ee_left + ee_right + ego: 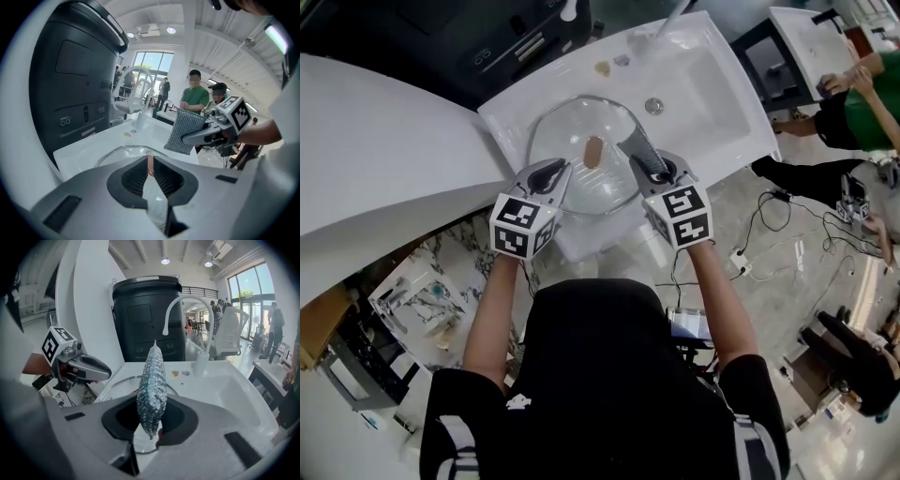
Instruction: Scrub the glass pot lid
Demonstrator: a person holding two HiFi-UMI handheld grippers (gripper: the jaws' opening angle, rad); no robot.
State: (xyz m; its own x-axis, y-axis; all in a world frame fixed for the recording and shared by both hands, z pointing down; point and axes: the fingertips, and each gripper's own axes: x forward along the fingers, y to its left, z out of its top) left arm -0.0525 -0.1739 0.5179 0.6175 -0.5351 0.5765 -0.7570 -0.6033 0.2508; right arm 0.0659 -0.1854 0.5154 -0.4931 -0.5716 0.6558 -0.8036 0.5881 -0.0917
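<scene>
White curved tabletop point(384, 150) fills the left of the head view, with a tall black appliance point(147, 319) behind it and an open hall with windows and people standing far off. Set into the far right of the tabletop is a white sink point(712, 84), its white faucet point(187, 303) arching over the far edge and its drain point(653, 106) near the middle of the basin.

At the near left end of the sink lies the glass pot lid point(572, 131), wide and round, its brown knob point(593, 150) at the centre.

The left gripper point(555, 173) reaches over the lid's near left rim. Its fingers point(136, 176) are closed together. In the left gripper view the lid's rim curves out to the left from under them and the knob shows just past their tips. Whether they pinch the rim or only rest over it I cannot tell.

The right gripper point(654, 167) is over the lid's near right rim. Its fingers point(176, 420) are clamped on a silver mesh scrubbing cloth point(152, 380), which sticks out past the tips. In the head view the cloth point(639, 145) lies over the right part of the lid, just right of the knob. The lid lies below and between the two sets of fingers.
</scene>
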